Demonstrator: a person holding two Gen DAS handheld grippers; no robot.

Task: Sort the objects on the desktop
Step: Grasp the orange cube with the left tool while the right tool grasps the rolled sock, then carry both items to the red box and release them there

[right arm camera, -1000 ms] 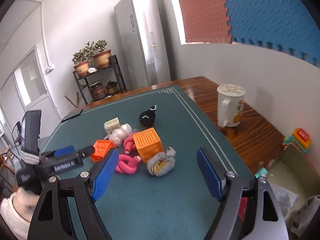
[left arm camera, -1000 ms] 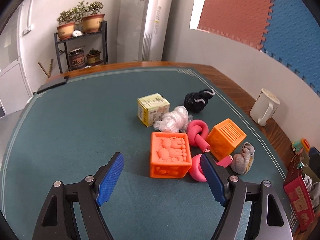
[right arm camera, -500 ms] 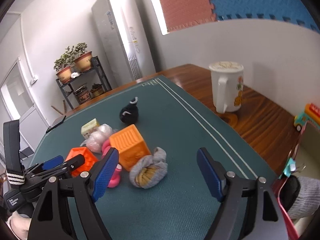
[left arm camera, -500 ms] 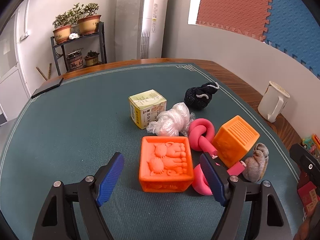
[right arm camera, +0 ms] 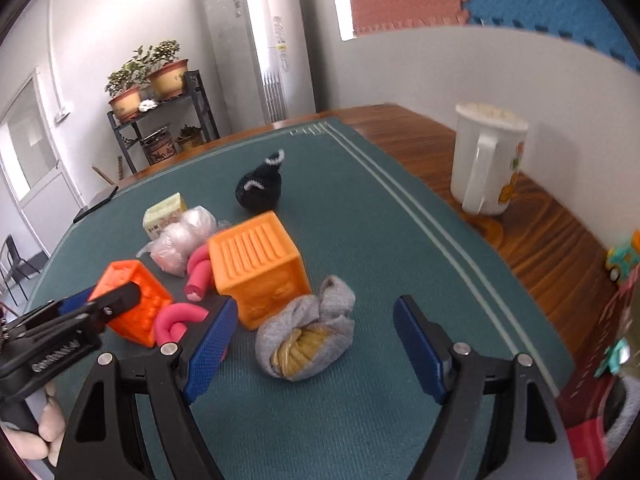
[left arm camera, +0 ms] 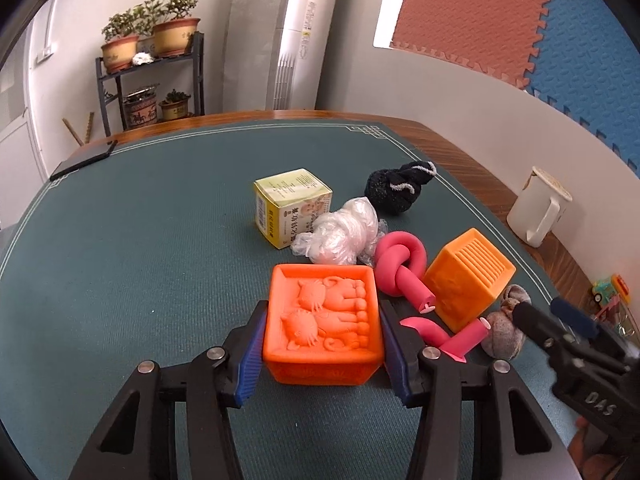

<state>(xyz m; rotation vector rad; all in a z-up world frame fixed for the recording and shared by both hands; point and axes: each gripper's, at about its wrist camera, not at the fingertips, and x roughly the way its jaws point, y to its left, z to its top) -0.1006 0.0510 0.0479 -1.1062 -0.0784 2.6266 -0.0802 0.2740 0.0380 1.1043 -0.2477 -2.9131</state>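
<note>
Left wrist view: the left gripper, its jaws having just been closing, clamps the red-orange relief cube between both blue pads on the green table mat. Just right of it lie a knotted pink foam tube and a lighter orange ribbed cube; farther off sit a crumpled clear bag, a yellow carton and a black sock ball. A white mug stands on the wooden border at far right.

Right wrist view: the right gripper hangs with jaws spread wide, gripping nothing; a grey sock bundle lies on the mat between its pads, apart from both, touching the ribbed cube's near side.
</note>
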